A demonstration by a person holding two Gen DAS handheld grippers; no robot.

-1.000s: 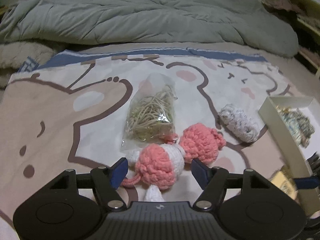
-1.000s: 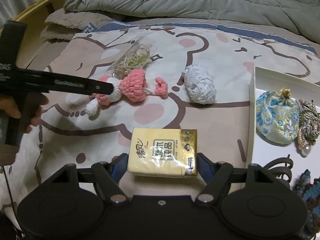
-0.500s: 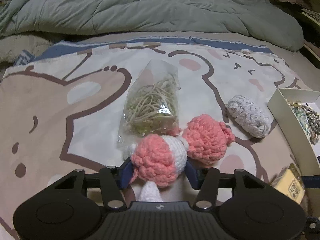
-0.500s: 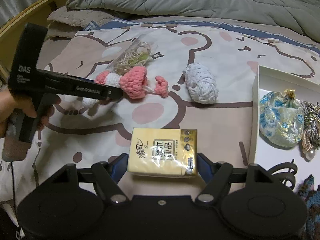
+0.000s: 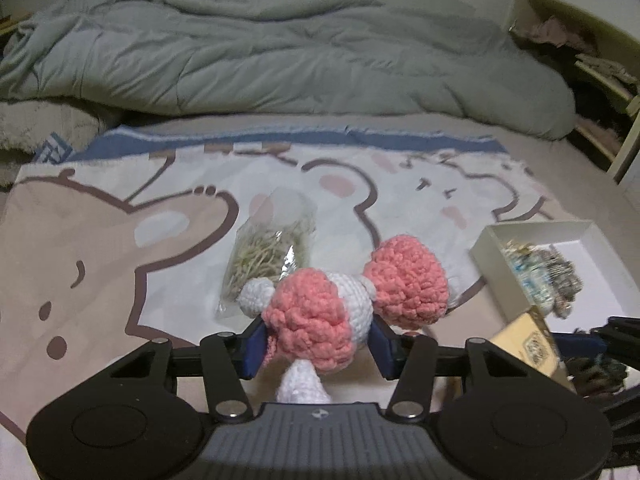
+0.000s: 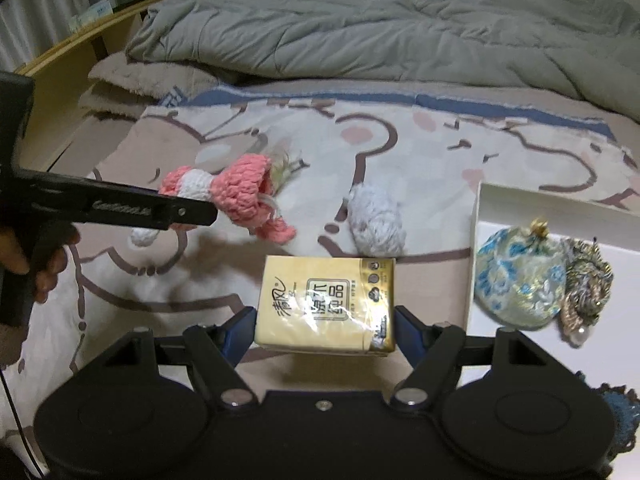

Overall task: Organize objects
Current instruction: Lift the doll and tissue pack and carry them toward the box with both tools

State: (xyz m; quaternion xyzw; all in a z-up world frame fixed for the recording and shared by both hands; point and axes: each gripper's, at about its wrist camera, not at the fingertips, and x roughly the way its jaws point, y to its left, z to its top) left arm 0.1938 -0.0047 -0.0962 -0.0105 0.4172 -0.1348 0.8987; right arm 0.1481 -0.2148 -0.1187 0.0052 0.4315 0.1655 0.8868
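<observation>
My left gripper [image 5: 318, 340] is shut on a pink and white crochet toy [image 5: 316, 312] and holds it above the bear-print blanket [image 5: 120, 240]. In the right wrist view the toy [image 6: 224, 188] hangs from the left gripper [image 6: 200, 214], clear of the blanket. My right gripper [image 6: 324, 328] is shut on a yellow tissue pack [image 6: 326, 304], just left of the white box [image 6: 476, 240]. The tissue pack [image 5: 528, 340] and the box [image 5: 496, 272] also show at the right of the left wrist view.
A clear bag of pale strands [image 5: 268, 256] lies on the blanket behind the toy. A white yarn bundle [image 6: 374, 220] lies beyond the tissue pack. The box holds a blue floral pouch [image 6: 516, 276] and a tasselled ornament [image 6: 584, 284]. A grey duvet [image 5: 280, 52] is heaped behind.
My left gripper closed on the crochet toy and lifted it off the blanket, moving right toward the box. My right gripper kept its hold on the tissue pack.
</observation>
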